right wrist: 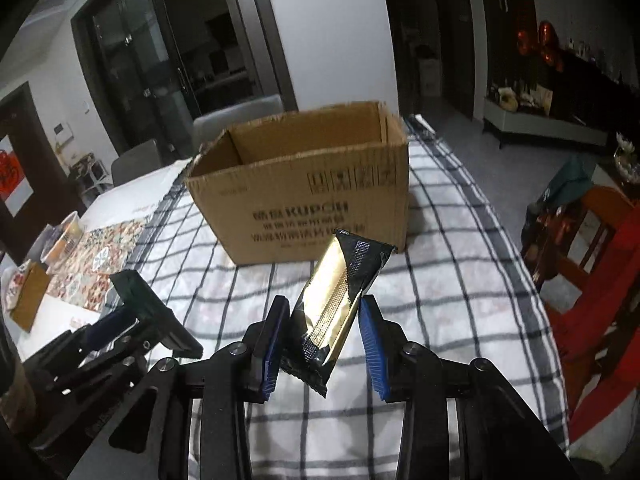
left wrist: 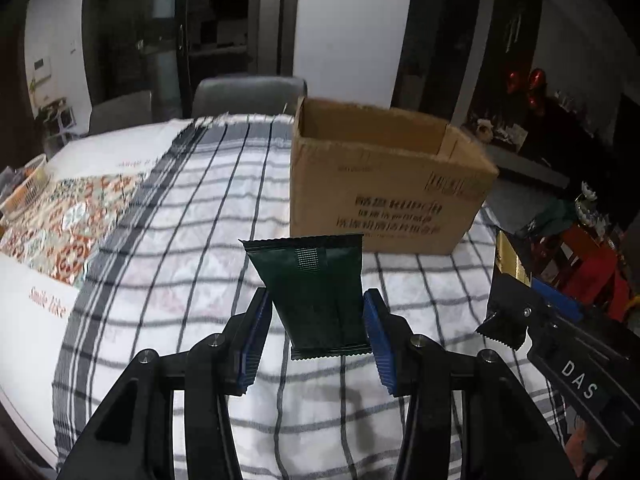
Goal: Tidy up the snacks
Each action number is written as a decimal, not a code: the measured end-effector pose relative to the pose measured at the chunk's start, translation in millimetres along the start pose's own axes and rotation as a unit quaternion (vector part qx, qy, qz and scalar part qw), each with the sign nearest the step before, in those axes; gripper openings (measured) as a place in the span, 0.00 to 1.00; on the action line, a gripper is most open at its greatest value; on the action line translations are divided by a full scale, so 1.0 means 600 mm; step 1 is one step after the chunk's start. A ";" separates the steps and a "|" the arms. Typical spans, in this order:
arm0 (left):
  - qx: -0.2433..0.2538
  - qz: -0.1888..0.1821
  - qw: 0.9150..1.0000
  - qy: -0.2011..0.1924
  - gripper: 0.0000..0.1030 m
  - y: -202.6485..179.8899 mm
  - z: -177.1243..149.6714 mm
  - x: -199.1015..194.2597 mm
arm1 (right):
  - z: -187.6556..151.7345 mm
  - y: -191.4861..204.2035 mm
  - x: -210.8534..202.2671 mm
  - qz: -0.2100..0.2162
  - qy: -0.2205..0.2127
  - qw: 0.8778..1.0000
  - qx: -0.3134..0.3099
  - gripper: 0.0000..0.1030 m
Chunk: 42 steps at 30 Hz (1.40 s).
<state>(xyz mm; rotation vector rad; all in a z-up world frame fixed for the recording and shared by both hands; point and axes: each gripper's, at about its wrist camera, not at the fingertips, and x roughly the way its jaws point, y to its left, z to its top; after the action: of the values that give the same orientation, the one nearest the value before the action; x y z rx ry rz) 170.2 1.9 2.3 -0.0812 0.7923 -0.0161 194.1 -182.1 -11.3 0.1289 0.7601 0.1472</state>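
1 open cardboard box (left wrist: 384, 196), 2 grippers, left gripper (left wrist: 318, 316) clamping 1 green packet (left wrist: 316, 300), right gripper (right wrist: 324, 320) clamping 1 gold-black packet (right wrist: 336, 304)

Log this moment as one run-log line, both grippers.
left gripper: shut on dark green snack packet | right gripper: shut on black-and-gold snack packet | cardboard box: open, ahead on checked cloth

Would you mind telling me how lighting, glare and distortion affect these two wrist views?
Left wrist view: dim, black fisheye corners, the checked cloth bowing outward, the dark green packet nearly featureless, the cardboard box print blurred. Right wrist view: strong glare on the gold and black packet, background doorway dark, straight frames curved.
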 end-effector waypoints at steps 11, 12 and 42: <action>0.021 -0.020 0.998 -0.048 0.45 -0.006 0.055 -0.029 | 0.037 0.000 -0.015 0.003 -0.032 0.999 -0.010 0.36; 0.023 -0.023 0.998 -0.054 0.45 -0.007 0.061 -0.031 | 0.043 -0.002 -0.016 0.003 -0.034 0.999 -0.010 0.36; 0.093 -0.079 0.990 -0.068 0.45 -0.056 0.248 0.068 | 0.206 -0.013 0.054 0.011 -0.063 0.998 -0.017 0.22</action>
<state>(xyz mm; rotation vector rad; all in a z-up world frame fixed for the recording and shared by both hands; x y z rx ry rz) 305.4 -23.6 80.3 0.0314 0.6436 -0.2326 304.0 -191.6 54.2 0.1128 0.6303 0.1720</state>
